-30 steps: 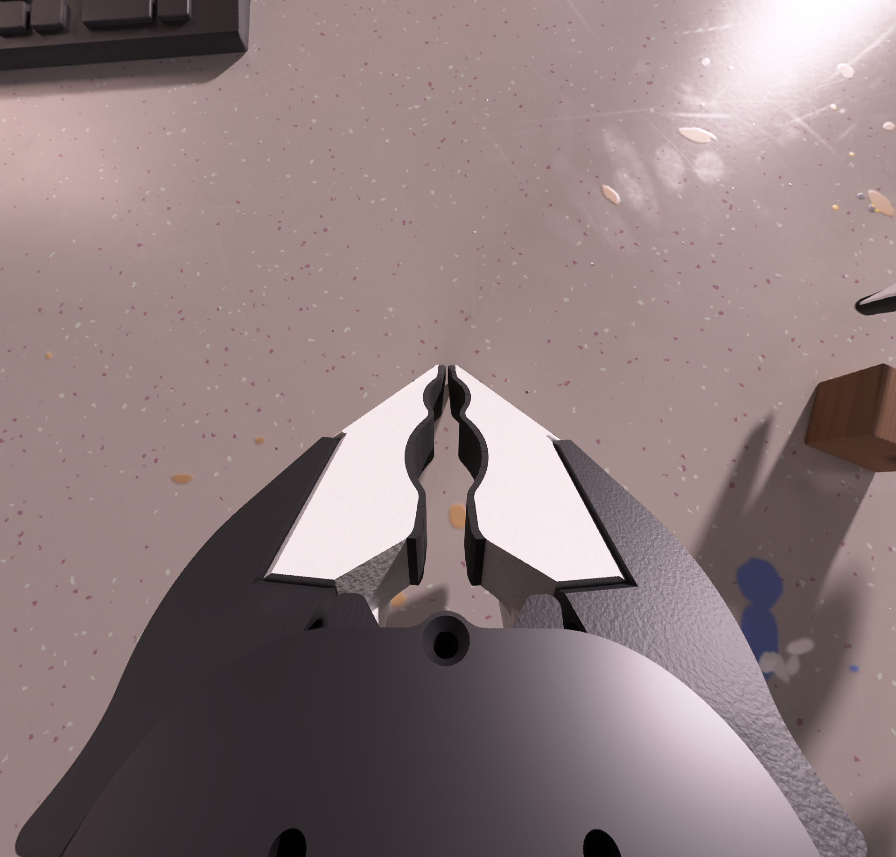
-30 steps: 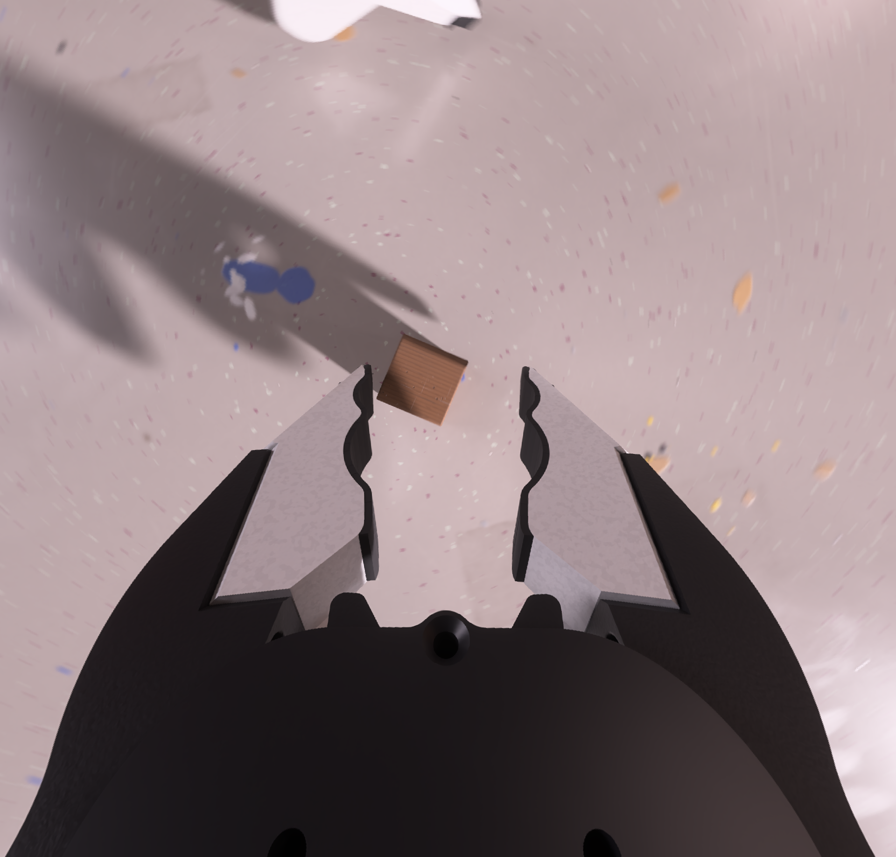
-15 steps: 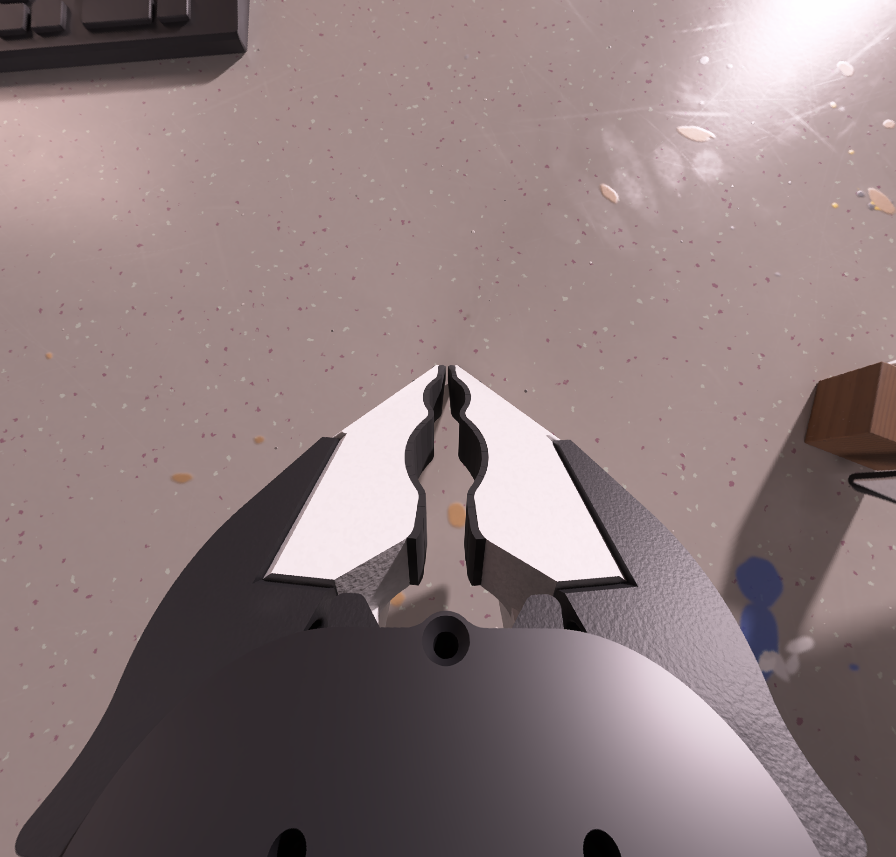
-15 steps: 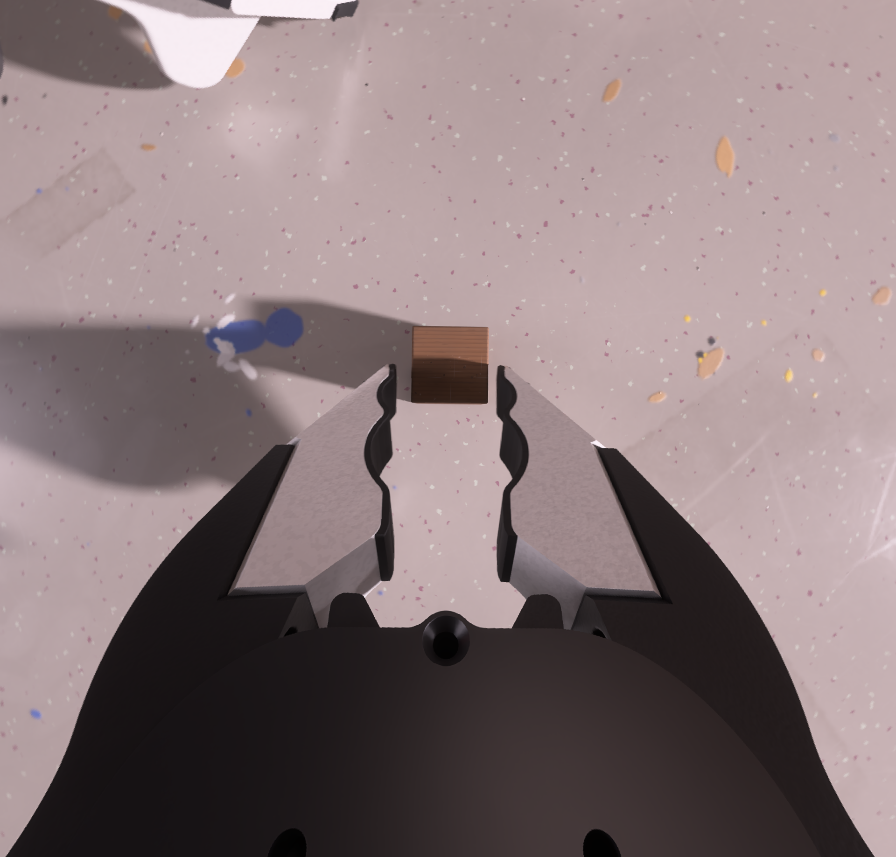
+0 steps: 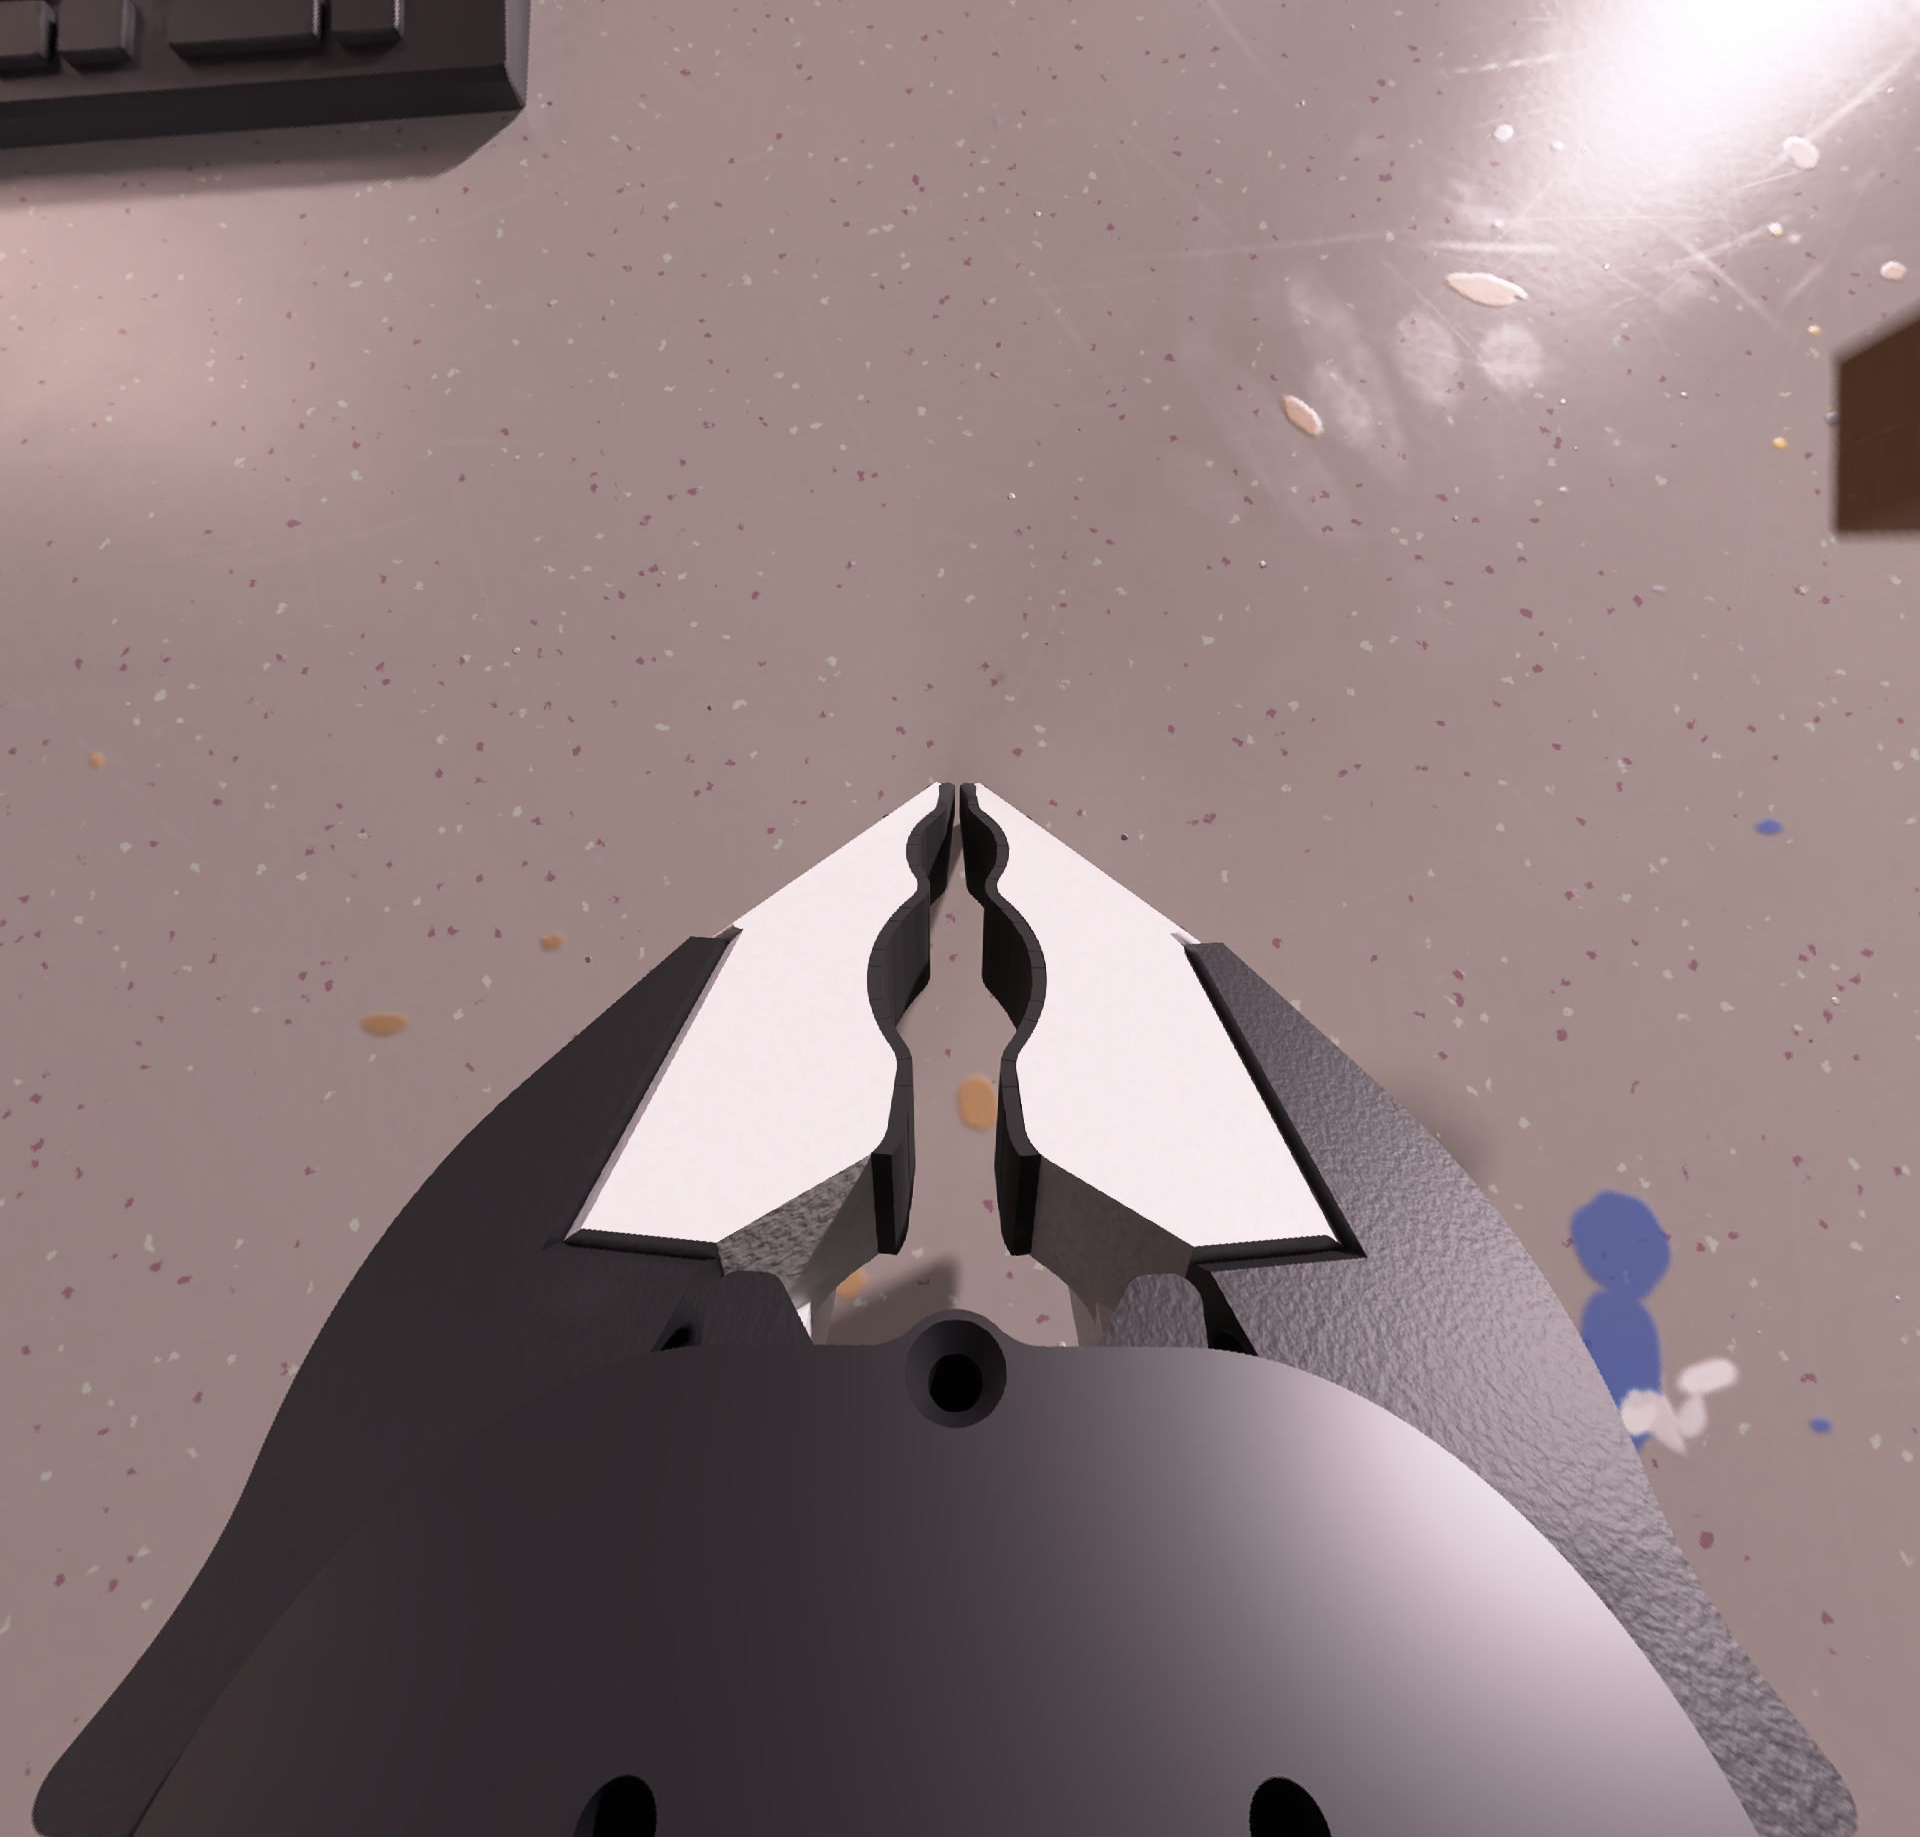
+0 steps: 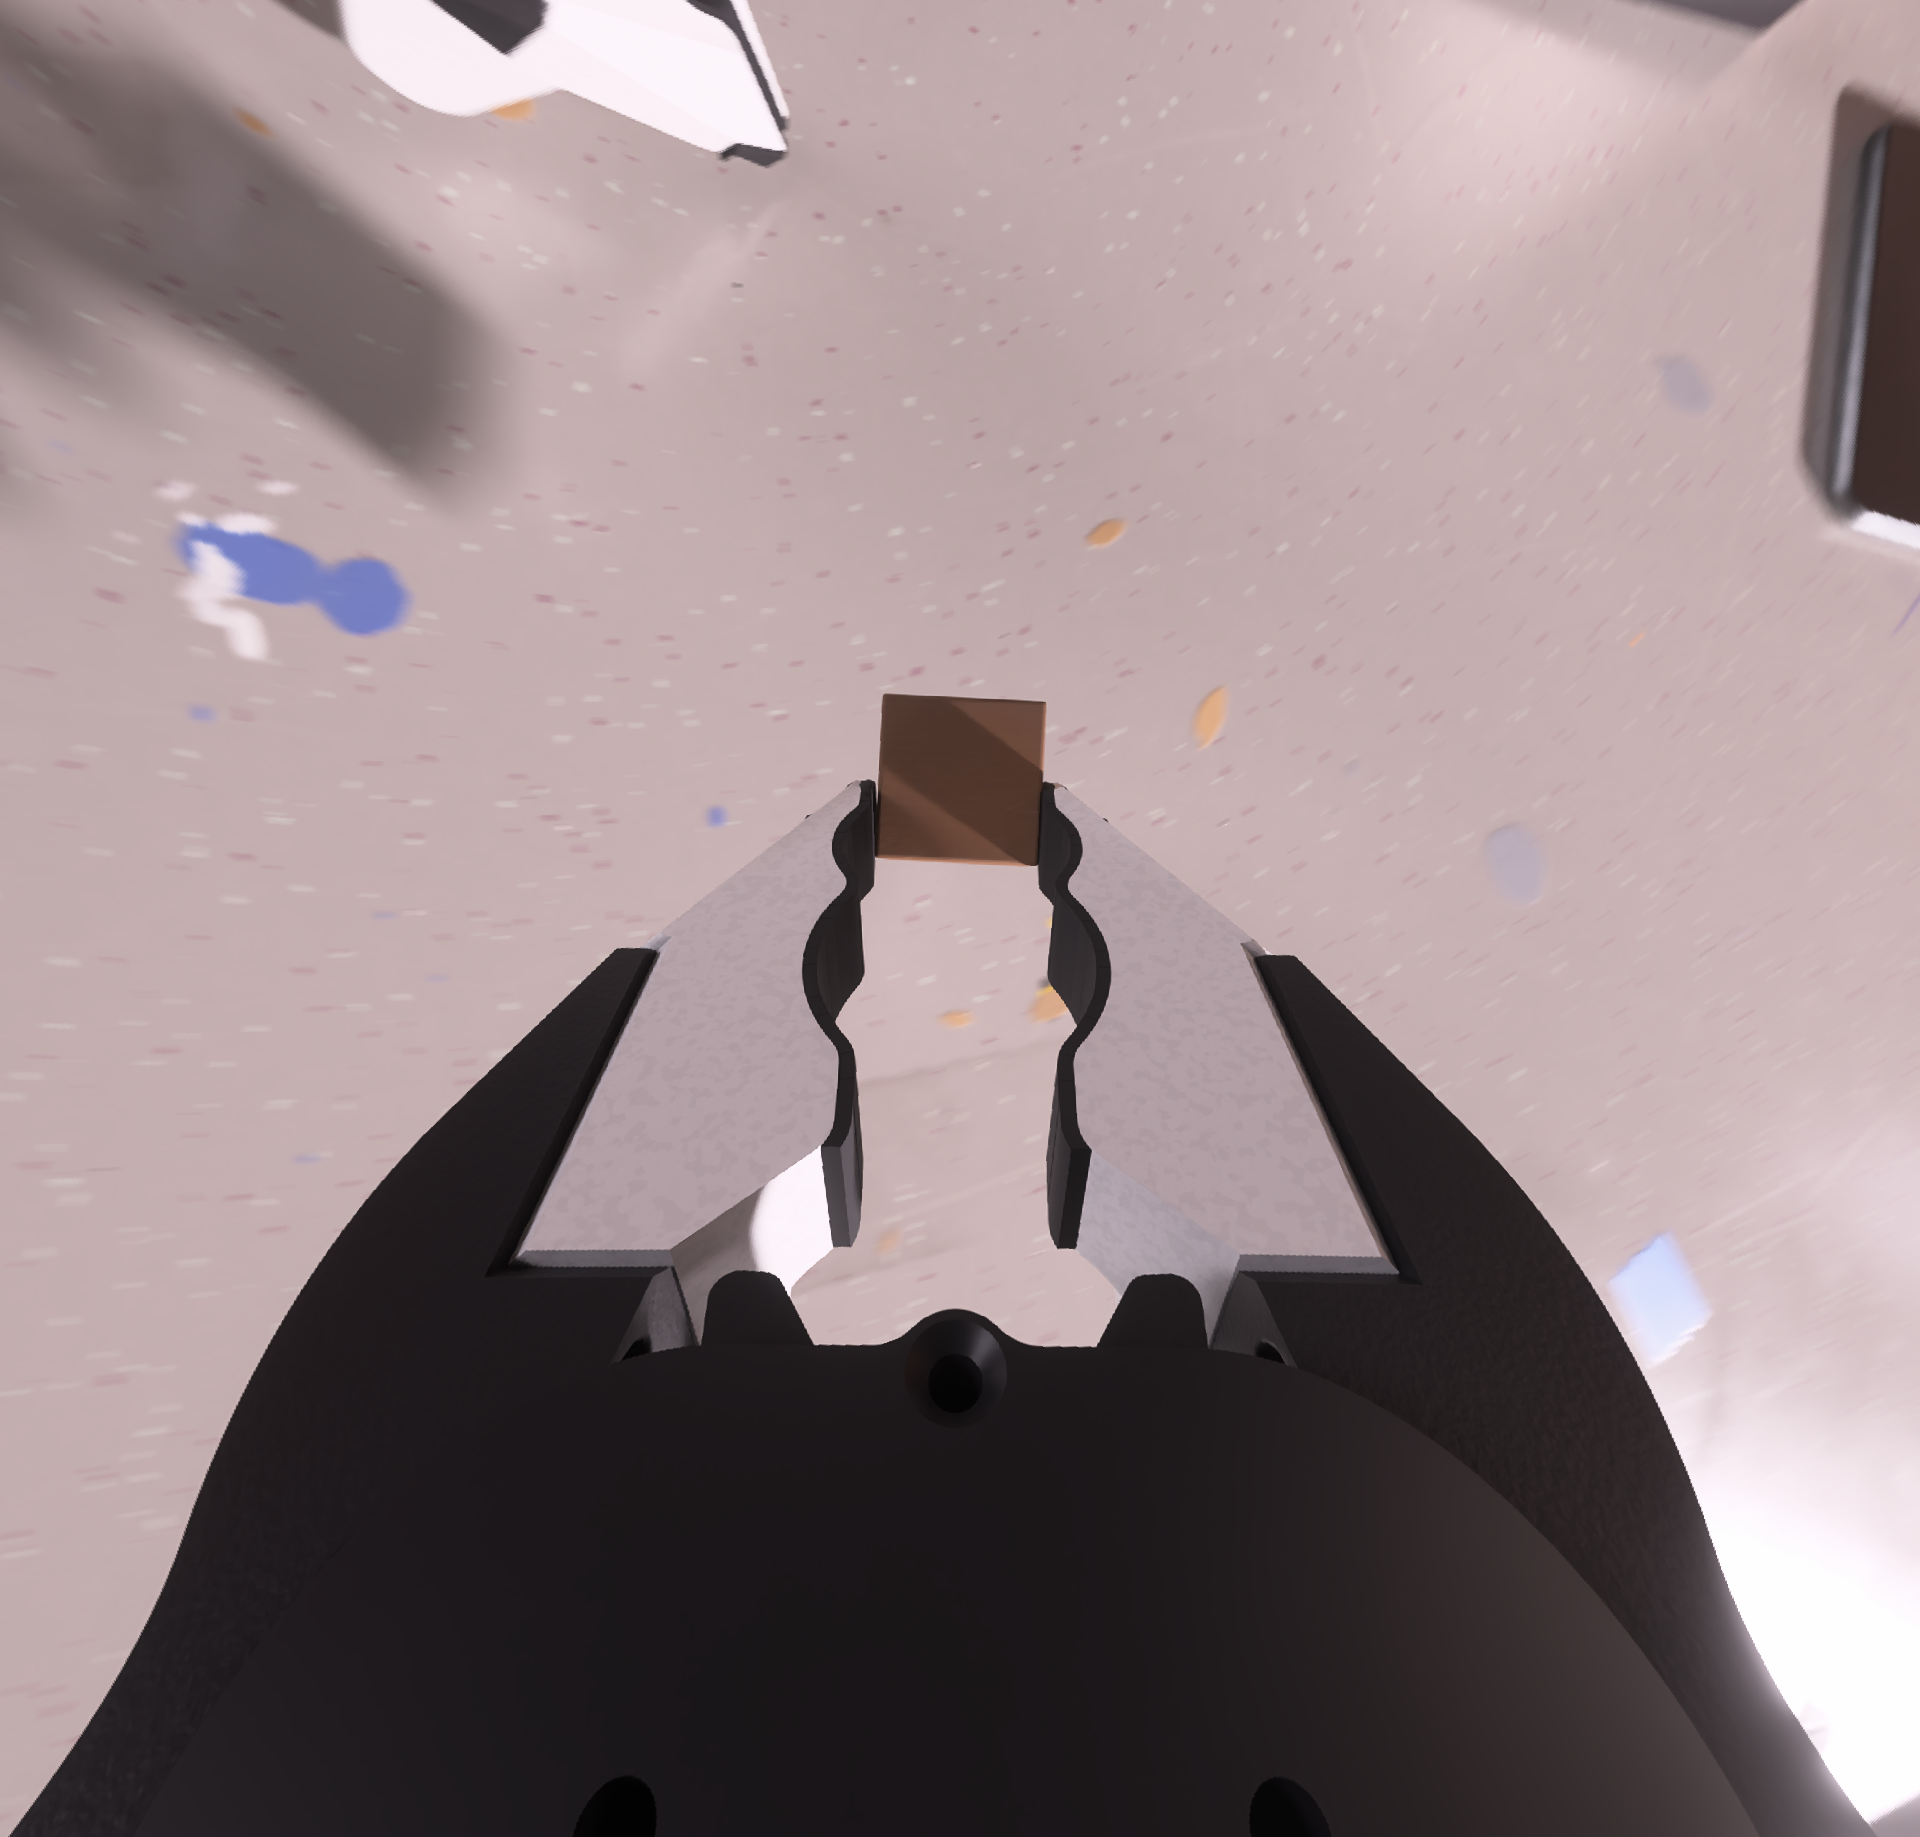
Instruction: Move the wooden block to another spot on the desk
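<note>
**A:** Where is the wooden block (image 6: 958,779) right now?

**B:** Pinched between the very tips of the right gripper (image 6: 958,826). Both fingers press on its opposite side faces, so the tool is clamped on it. Only the tips hold it, and most of the block sticks out past them.

**A:** Is it off the desk (image 6: 1247,385)?

**B:** I judge it is. The speckled surface around it is streaked with blur, which suits a carry, and no shadow sits right under the block. With that blur I can't be sure how high it is.

**A:** Why grip it by the side faces?

**B:** They are flat and parallel, so the two pads can seat squarely against them. The tip hold also leaves the underside free for setting down.

**A:** And the left gripper (image 5: 954,800)?

**B:** Its fingers are together with nothing between them. It hangs over bare desk, apart from the block, so I'd say it is simply keeping clear. The keyboard (image 5: 249,21) lies at its far left.

**A:** Anything to watch?

**B:** The shallow tip hold could let the block twist, and the dark flat object (image 6: 1870,322) at the right edge narrows the free spots.
</note>
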Action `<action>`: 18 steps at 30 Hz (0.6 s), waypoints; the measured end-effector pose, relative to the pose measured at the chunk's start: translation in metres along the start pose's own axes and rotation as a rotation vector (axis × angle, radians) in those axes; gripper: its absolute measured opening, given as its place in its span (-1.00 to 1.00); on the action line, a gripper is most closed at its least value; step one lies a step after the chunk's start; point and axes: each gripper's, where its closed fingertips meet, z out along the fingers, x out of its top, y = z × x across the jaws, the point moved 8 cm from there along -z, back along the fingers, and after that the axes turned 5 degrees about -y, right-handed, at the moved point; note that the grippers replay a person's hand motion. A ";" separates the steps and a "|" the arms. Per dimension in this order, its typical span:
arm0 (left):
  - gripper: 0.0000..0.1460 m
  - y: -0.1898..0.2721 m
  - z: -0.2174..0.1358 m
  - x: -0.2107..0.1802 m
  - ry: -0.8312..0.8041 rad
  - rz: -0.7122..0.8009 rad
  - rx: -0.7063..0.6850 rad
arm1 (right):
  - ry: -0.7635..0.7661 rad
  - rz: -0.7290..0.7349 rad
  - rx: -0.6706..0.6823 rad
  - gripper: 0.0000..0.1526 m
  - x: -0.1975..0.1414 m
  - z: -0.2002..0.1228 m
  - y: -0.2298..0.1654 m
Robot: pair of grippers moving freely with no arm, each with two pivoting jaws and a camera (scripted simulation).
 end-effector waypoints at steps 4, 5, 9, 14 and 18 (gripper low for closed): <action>-0.99 0.000 0.000 0.000 0.000 0.000 0.000 | -0.013 -0.117 0.101 -0.60 0.003 0.026 0.038; -0.99 0.000 0.000 0.000 0.000 -0.001 -0.001 | -0.013 -0.146 0.123 -0.60 0.003 0.032 0.044; -0.99 0.000 0.000 0.000 0.000 -0.005 -0.005 | -0.020 -0.249 0.177 -0.60 0.005 0.042 0.058; -0.99 -0.001 0.000 0.000 0.000 -0.011 -0.012 | -0.029 -0.312 0.210 -0.60 0.007 0.047 0.066; -0.99 -0.001 0.000 0.000 0.000 -0.011 -0.012 | -0.046 -0.327 0.225 -0.60 0.005 0.050 0.065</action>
